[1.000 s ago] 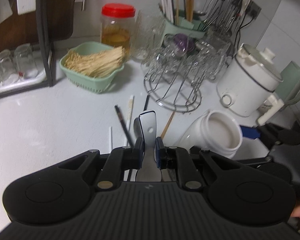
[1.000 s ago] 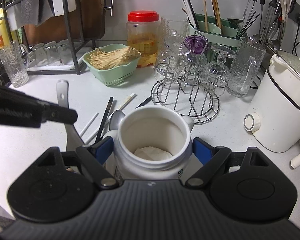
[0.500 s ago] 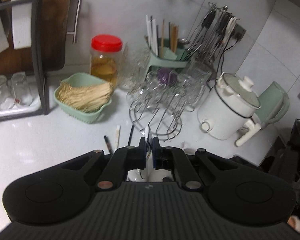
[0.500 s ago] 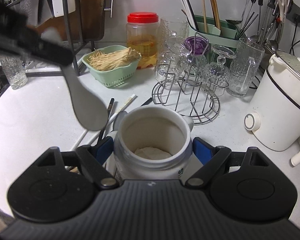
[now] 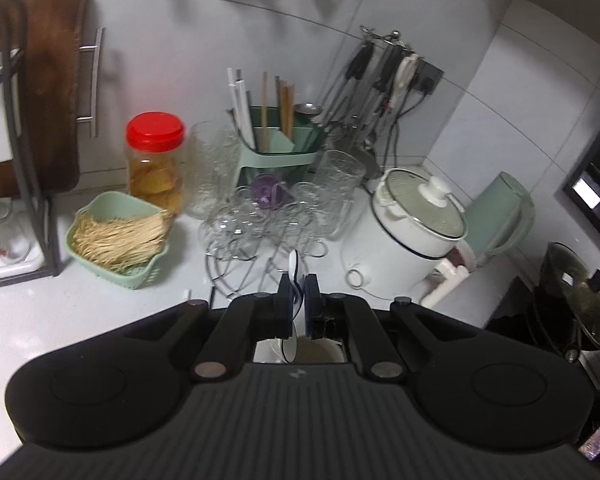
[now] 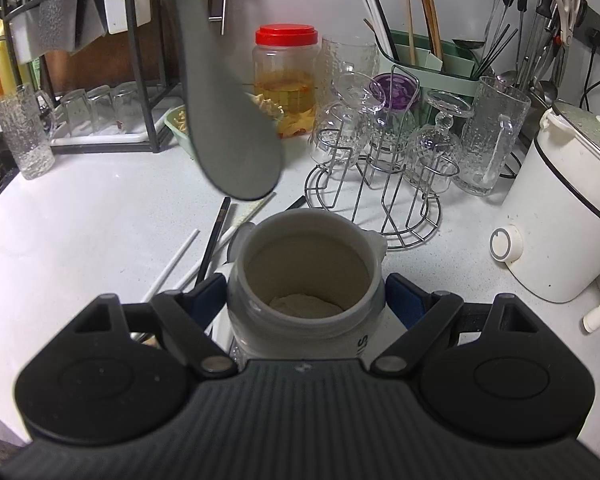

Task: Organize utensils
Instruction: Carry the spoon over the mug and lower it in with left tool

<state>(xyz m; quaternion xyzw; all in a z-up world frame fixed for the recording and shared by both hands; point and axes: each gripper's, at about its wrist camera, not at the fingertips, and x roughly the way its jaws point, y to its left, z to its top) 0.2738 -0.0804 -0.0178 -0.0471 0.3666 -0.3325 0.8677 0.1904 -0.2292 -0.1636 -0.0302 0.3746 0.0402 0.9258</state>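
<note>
My left gripper (image 5: pixel 297 302) is shut on the handle of a grey rice spoon (image 5: pixel 293 276), seen edge-on. In the right wrist view the spoon's broad blade (image 6: pixel 232 136) hangs in the air up and to the left of a white jar (image 6: pixel 304 276). My right gripper (image 6: pixel 305 300) is shut on that open jar, which stands on the white counter (image 6: pixel 80 220). The jar's rim (image 5: pixel 300 350) shows just under my left fingers. Loose chopsticks (image 6: pixel 216 236) and a white stick (image 6: pixel 172 264) lie on the counter left of the jar.
A wire glass rack (image 6: pixel 384 152) with glasses stands behind the jar. A green utensil holder (image 6: pixel 416 56) with chopsticks, a red-lidded jar (image 6: pixel 286 80), a green basket (image 5: pixel 116 240), a white cooker (image 6: pixel 560 200) and a dish rack (image 6: pixel 100 92) ring the counter.
My left gripper has lifted the spoon off the counter and carried it up and over toward the jar. The right gripper and jar have stayed put.
</note>
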